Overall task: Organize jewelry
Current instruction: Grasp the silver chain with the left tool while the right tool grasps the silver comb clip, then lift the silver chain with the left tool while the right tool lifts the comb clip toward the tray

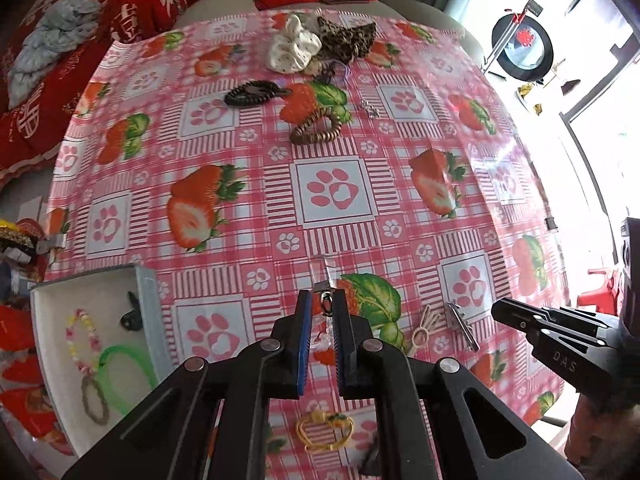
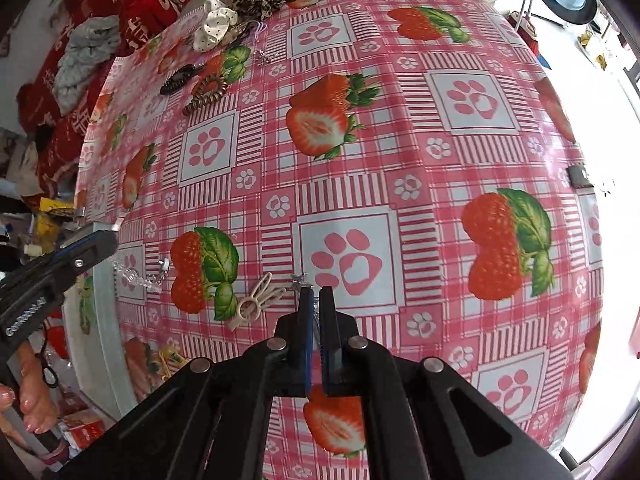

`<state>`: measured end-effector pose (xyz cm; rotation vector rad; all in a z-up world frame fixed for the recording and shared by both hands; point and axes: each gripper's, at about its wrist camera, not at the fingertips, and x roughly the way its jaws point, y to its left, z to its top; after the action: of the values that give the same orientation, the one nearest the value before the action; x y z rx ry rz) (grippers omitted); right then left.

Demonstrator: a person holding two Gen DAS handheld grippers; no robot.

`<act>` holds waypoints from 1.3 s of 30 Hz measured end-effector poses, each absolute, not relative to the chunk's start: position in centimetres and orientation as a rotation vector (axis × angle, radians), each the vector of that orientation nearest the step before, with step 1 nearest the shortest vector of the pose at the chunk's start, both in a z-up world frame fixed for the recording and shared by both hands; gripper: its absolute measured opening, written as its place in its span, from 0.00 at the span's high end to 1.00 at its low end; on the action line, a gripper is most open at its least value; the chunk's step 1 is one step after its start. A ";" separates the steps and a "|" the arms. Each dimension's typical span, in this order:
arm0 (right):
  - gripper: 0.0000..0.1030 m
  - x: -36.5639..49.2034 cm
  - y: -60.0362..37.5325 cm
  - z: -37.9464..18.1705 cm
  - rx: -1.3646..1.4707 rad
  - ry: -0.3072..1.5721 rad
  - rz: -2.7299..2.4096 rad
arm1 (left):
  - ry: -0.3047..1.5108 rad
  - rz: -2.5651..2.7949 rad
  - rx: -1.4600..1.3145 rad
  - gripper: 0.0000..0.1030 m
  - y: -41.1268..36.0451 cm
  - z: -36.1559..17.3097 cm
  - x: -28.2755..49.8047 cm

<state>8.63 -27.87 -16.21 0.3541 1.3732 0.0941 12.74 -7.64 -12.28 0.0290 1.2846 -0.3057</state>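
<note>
My left gripper [image 1: 323, 298] is shut on a clear hair clip [image 1: 325, 280] and holds it over the table. The clip's clear part and metal end hang below the left gripper in the right wrist view [image 2: 136, 276]. My right gripper [image 2: 315, 294] is shut on a thin silver metal clip [image 2: 299, 280], which lies on the tablecloth and also shows in the left wrist view [image 1: 460, 324]. A cream rabbit-shaped clip [image 1: 424, 330] lies beside it, as the right wrist view [image 2: 256, 300] also shows. A white tray [image 1: 48, 320] at the left holds a bead bracelet [image 1: 80, 332], a green ring [image 1: 124, 372] and a black clip [image 1: 132, 314].
At the far side lie a white scrunchie [image 1: 292, 46], a leopard scrunchie [image 1: 344, 38], a black coil tie [image 1: 250, 94], a brown coil tie [image 1: 316, 128] and small silver earrings [image 1: 370, 109]. A yellow band [image 1: 324, 432] lies near the front edge. Red cushions [image 1: 132, 4] border the table.
</note>
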 end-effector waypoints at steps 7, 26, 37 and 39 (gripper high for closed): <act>0.90 7.9 -28.5 -16.6 0.389 1.425 0.115 | 1.284 -0.288 -0.001 0.84 -6.3 -10.9 11.8; 0.87 8.3 -24.4 -18.9 0.216 1.464 0.100 | 1.316 -0.266 -0.093 0.84 -3.6 -9.4 8.7; 0.87 7.1 -27.0 -14.8 0.388 1.444 0.160 | 1.309 -0.244 -0.119 0.84 -1.5 -7.3 6.2; 0.87 6.9 -26.5 -14.0 0.379 1.441 0.175 | 1.310 -0.234 -0.121 0.84 -1.1 -7.0 5.7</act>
<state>6.93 -26.48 -13.98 0.3788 1.4411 0.1750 5.65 -1.06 -7.04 -0.1210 1.3101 -0.2344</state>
